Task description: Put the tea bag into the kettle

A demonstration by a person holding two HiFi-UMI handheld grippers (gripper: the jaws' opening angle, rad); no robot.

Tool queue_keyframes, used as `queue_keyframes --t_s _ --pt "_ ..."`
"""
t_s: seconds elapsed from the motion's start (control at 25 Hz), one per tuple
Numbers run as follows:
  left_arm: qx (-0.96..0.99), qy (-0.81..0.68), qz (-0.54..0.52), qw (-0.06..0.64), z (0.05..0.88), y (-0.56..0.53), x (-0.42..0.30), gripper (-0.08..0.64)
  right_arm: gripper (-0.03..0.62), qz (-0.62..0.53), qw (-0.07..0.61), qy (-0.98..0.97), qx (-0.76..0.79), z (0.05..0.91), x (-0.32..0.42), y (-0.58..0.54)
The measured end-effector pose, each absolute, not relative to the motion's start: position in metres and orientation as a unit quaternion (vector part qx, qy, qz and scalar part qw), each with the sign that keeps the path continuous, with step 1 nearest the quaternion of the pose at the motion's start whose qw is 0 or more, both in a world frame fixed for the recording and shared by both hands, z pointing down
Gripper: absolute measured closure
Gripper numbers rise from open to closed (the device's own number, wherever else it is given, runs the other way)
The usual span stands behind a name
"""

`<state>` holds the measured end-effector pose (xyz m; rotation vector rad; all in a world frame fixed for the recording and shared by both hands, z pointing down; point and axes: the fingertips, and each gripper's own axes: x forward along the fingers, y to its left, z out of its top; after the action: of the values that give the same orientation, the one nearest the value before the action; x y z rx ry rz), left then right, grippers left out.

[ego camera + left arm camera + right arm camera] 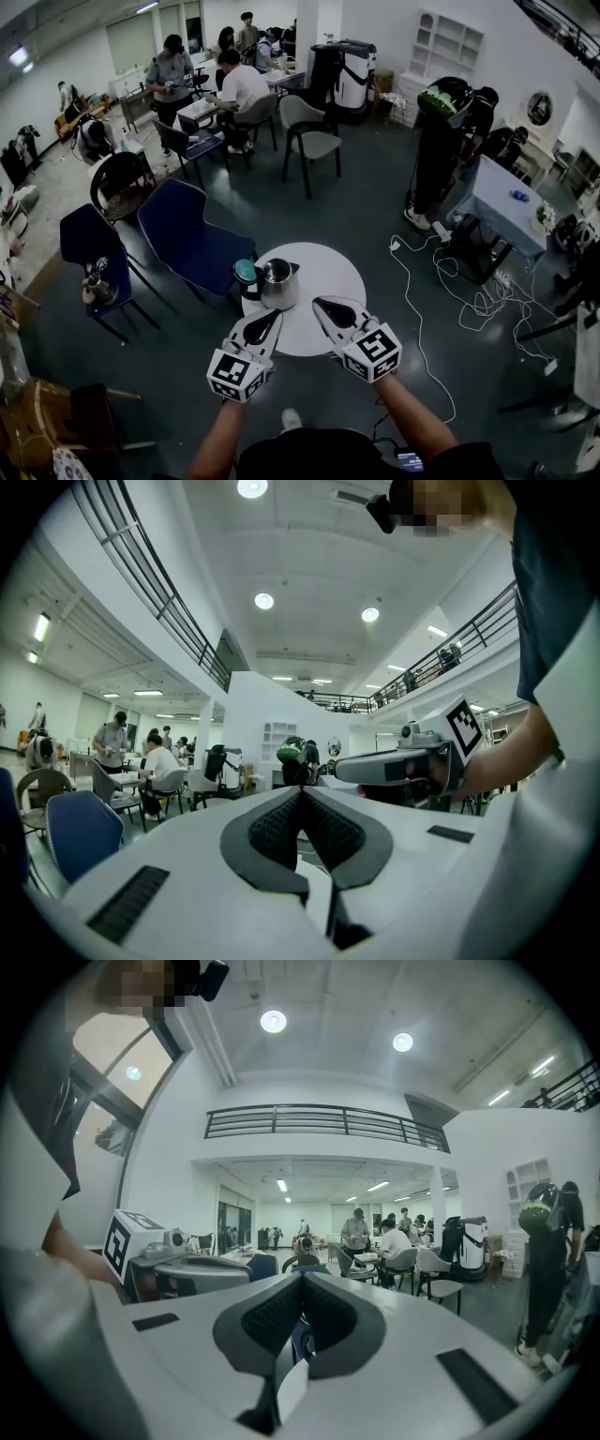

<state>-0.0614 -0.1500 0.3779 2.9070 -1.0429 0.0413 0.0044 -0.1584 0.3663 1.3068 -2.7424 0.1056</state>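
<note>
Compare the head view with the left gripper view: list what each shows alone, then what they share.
Head view only: the round white table, the steel kettle on it, a teal round piece beside the kettle, and the floor cables. Left gripper view only: a look along the left hand-held gripper at its jaws, which are closed together, plus ceiling lights and balcony railings. Both: the right hand-held gripper, a blue chair and people seated at far tables.
</note>
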Motion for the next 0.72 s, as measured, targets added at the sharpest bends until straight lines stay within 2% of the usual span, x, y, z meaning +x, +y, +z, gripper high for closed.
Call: queue_keyframes --t_s 0.72 --pt "0.94 -0.339 0.02 0.01 0.35 -0.048 0.005 0.545 0.574 0.03 0.026 -0.903 0.428 0.338 0.069 -0.058"
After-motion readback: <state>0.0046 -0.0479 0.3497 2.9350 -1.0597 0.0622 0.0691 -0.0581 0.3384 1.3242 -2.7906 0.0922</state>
